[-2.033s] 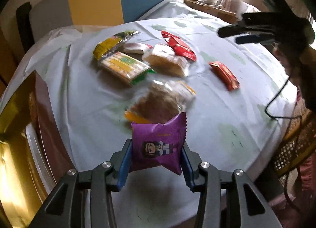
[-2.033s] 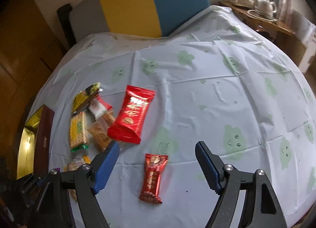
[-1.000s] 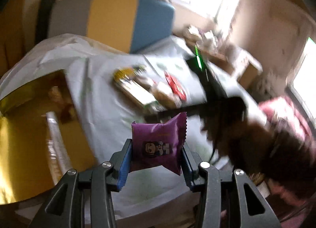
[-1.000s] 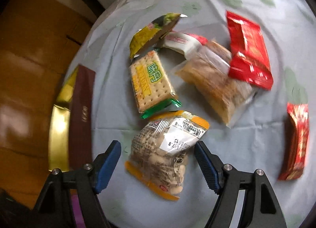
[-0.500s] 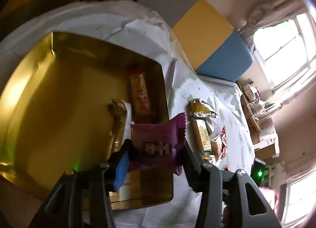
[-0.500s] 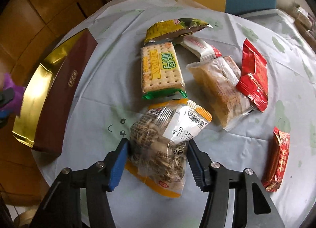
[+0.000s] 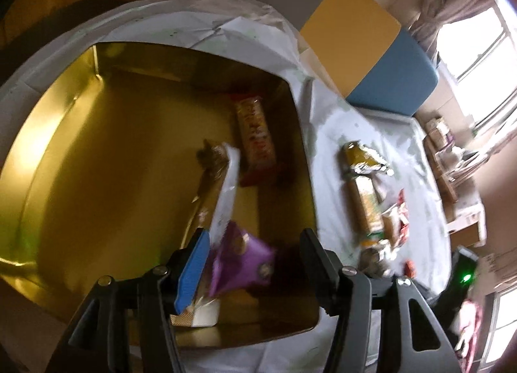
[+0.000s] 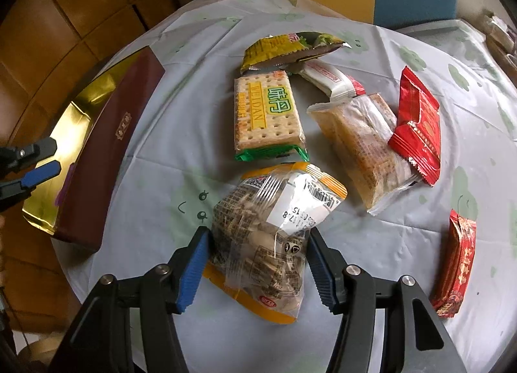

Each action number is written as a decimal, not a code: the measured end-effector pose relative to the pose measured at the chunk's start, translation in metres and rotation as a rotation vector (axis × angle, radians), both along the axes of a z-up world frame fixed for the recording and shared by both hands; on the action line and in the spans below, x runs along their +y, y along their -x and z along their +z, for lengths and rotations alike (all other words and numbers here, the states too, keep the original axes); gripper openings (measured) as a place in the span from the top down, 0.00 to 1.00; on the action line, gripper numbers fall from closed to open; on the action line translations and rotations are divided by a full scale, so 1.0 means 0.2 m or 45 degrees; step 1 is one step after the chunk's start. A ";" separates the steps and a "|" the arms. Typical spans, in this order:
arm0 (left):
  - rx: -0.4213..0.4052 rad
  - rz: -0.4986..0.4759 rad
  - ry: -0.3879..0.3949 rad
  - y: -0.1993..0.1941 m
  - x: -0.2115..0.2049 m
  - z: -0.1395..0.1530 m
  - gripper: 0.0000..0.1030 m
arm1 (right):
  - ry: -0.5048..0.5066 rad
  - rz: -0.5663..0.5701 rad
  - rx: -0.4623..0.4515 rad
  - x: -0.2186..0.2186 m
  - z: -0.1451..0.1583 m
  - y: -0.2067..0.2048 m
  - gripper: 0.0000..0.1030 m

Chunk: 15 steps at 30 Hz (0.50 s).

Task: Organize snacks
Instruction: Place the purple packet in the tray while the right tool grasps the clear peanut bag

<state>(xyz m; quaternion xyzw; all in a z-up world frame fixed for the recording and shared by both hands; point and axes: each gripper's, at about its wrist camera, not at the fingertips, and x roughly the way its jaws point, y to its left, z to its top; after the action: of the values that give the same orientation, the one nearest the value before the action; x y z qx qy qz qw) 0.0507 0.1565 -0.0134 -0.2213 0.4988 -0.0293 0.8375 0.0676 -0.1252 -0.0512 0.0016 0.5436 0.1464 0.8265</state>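
My left fingers (image 7: 253,260) stand apart over the gold tin (image 7: 97,153); the purple packet (image 7: 240,263) lies loose inside, beside two other snacks. My right fingers (image 8: 258,263) are clamped on the clear bag (image 8: 271,237). Six more packets remain on the desk (image 8: 161,159), so I'm under halfway.

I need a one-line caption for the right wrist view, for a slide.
Right hand-held gripper closed on a clear snack bag, other snack packets spread on the tablecloth.
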 end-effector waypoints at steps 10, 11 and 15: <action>-0.059 -0.056 -0.239 0.11 -0.08 0.01 0.43 | -0.007 -0.013 -0.014 -0.01 0.02 0.01 0.52; -0.068 -0.067 -0.261 0.12 -0.10 0.02 0.43 | -0.006 -0.015 -0.012 -0.01 0.02 0.01 0.52; -0.087 -0.107 -0.308 0.14 -0.16 0.03 0.43 | -0.002 -0.015 -0.007 -0.02 0.02 0.02 0.52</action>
<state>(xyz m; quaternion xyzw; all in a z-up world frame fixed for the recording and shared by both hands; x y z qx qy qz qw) 0.0219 0.1240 -0.0074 -0.0964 0.4787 -0.0117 0.8726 0.0639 -0.1285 -0.0474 0.0049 0.5411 0.1420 0.8289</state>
